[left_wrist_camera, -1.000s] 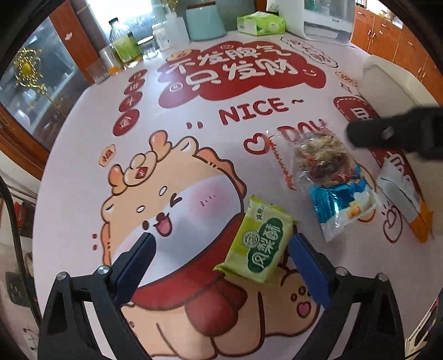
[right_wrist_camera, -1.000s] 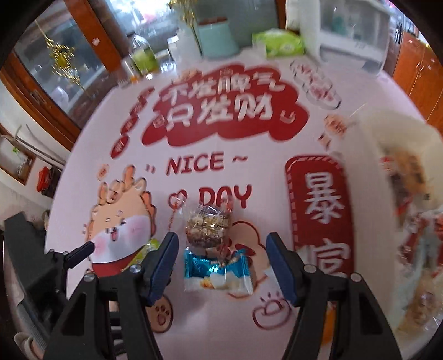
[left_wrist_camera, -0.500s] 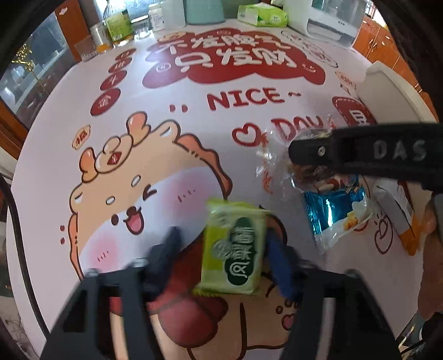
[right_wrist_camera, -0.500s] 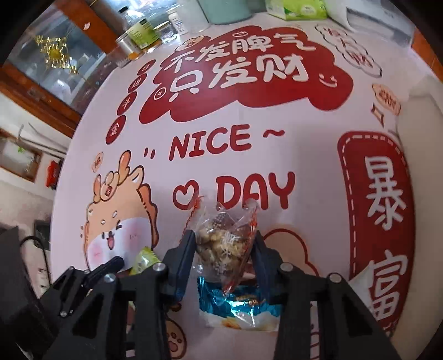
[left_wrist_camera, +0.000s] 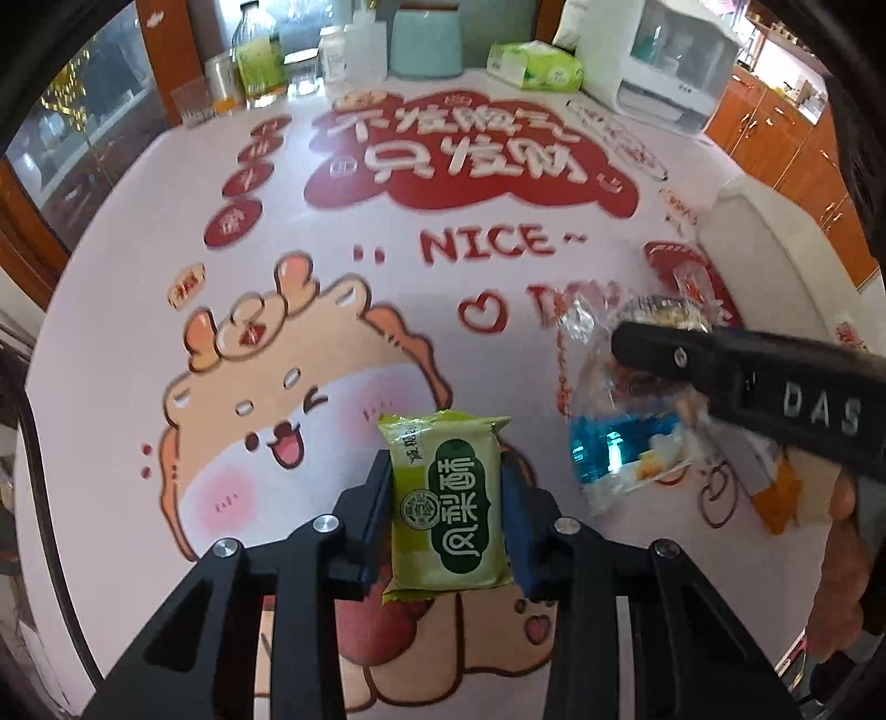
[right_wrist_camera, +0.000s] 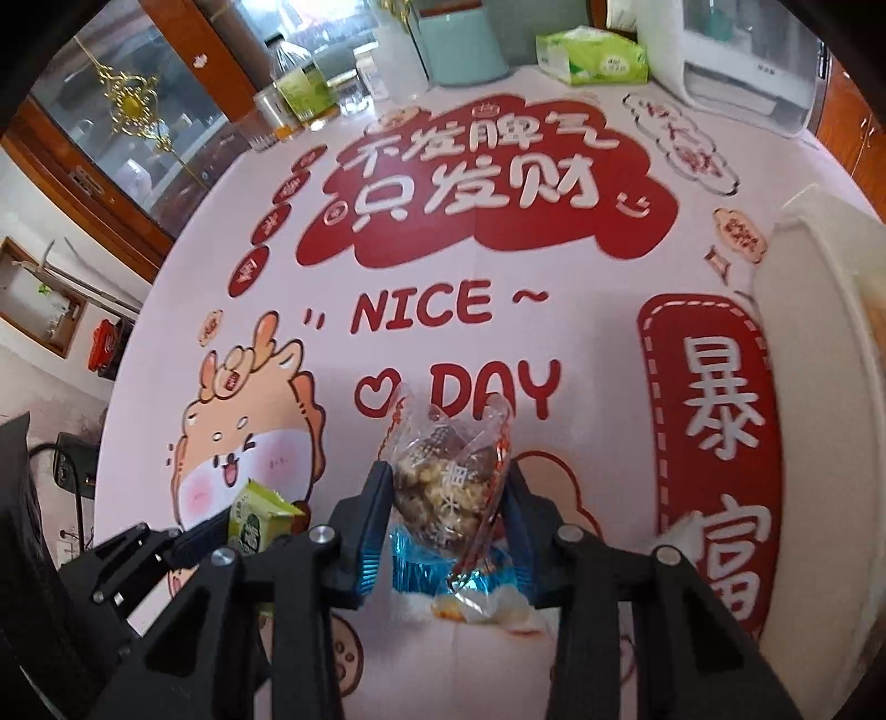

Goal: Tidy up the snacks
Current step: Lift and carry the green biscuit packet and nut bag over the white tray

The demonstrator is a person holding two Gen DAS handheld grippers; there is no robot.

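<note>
A green snack packet (left_wrist_camera: 448, 498) stands between the pads of my left gripper (left_wrist_camera: 446, 471); the jaws are still closing, and both pads press its sides. The same packet (right_wrist_camera: 255, 520) shows at the lower left of the right wrist view. My right gripper (right_wrist_camera: 447, 476) is shut on a clear bag of brown nut snack (right_wrist_camera: 443, 471), just above a blue packet (right_wrist_camera: 421, 559) lying on the printed tablecloth (right_wrist_camera: 387, 332). In the left wrist view one right gripper finger (left_wrist_camera: 720, 365) crosses the clear bag (left_wrist_camera: 653, 310) and the blue packet (left_wrist_camera: 620, 448).
A white tray (right_wrist_camera: 819, 288) sits at the table's right edge, with an orange-and-white packet (left_wrist_camera: 775, 487) near it. At the far edge stand bottles (left_wrist_camera: 257, 61), a mint container (left_wrist_camera: 426, 39), a tissue pack (left_wrist_camera: 534, 66) and a white appliance (left_wrist_camera: 675, 72).
Both grippers went from wide open to closed. The left took hold of the green packet, which now points straight between its jaws. The right closed on the clear bag.
</note>
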